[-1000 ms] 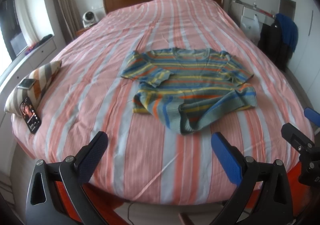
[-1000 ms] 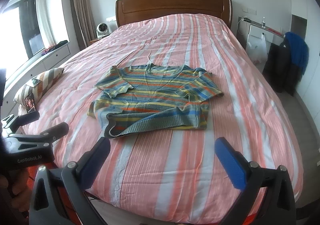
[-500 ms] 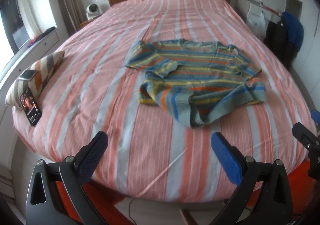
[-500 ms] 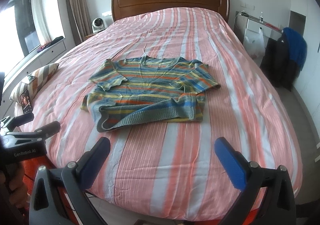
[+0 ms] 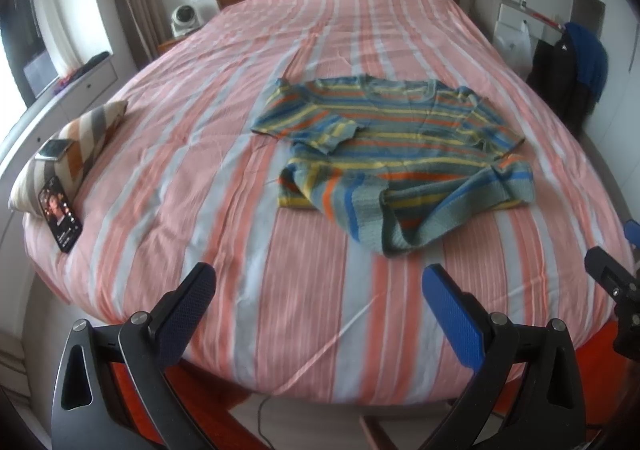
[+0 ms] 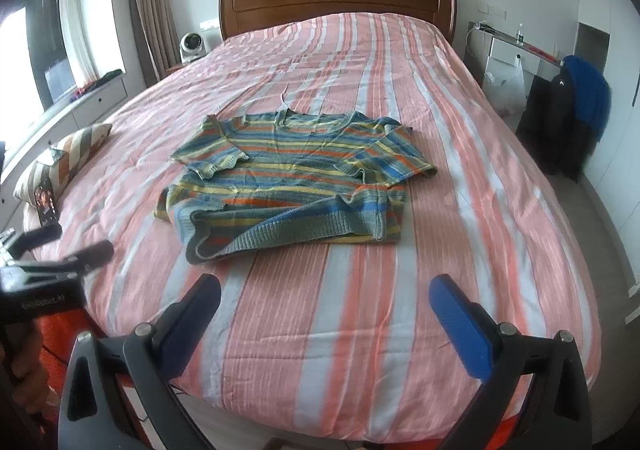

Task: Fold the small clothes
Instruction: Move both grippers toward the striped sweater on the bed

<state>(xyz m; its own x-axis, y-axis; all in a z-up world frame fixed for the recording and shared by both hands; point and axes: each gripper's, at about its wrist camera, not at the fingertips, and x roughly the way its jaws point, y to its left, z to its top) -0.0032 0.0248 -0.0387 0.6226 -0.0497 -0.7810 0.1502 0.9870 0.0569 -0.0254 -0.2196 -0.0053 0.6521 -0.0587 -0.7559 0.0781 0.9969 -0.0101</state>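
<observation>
— Where's the sweater point(image 5: 400, 154)?

— Mid-frame on the bed point(image 5: 200, 154), neck away from me, hem rumpled and turned up.

— Claws?

— Left gripper point(image 5: 318, 310) and right gripper point(image 6: 324, 314) both gape wide at bottom of frame, empty, well short of it.

— Step?

— I'd say approach. Next I'd reach in, flatten the hem, then fold.

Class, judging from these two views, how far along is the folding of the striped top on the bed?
Done: the striped knitted top lies on the pink striped bedcover, short sleeves turned inward, hem bunched. In hand: nothing; the left tongs and right tongs hang open at the bed's foot, clear of it. Left: smoothing the hem and folding the body.
</observation>
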